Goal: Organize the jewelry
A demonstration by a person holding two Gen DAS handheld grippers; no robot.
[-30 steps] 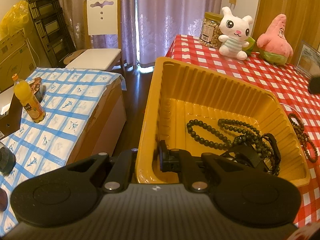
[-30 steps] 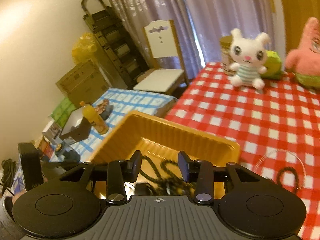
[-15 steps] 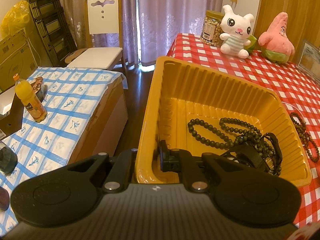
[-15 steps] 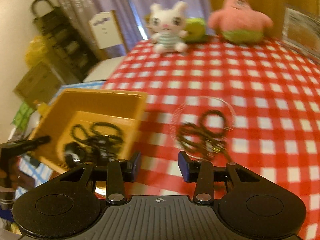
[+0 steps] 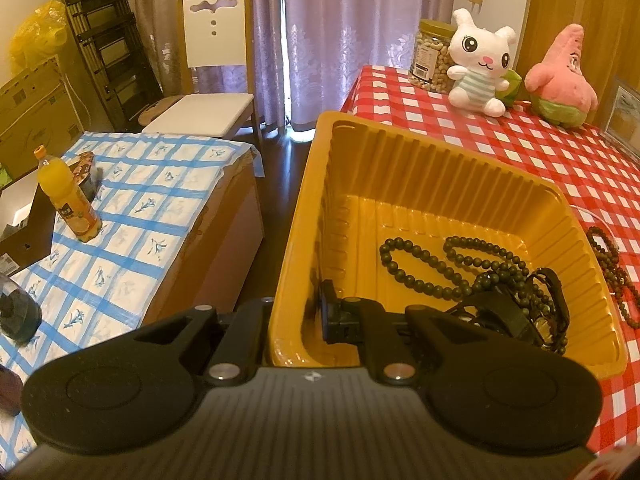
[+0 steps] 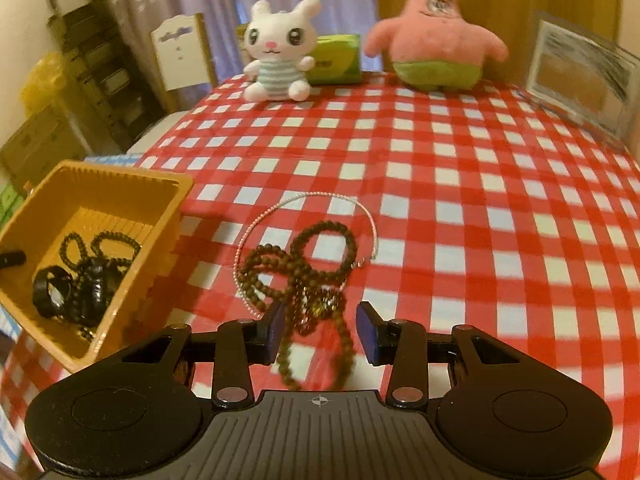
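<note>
A yellow plastic tray [image 5: 440,184] sits at the left edge of the red checked table and also shows in the right wrist view [image 6: 120,184]. It holds black bead strands [image 5: 460,256] and a black watch [image 6: 54,292]. My left gripper [image 5: 294,316] is shut on the tray's near wall, one finger inside and one outside. A tangle of brown bead bracelets [image 6: 304,276] and a thin silver chain [image 6: 280,208] lie on the cloth right of the tray. My right gripper [image 6: 320,328] is open and empty, its fingers on either side of the brown beads' near end.
A white bunny plush [image 6: 280,52], a pink starfish plush [image 6: 436,36], a green pack [image 6: 336,60], a nut jar [image 5: 432,56] and a framed picture [image 6: 580,72] stand at the table's back. Left is a low blue-checked table [image 5: 120,216] with an orange bottle [image 5: 68,200], and a chair [image 5: 212,64].
My right gripper swung from above the tray to the right and down over the brown beads on the cloth. The left gripper still holds the tray wall.
</note>
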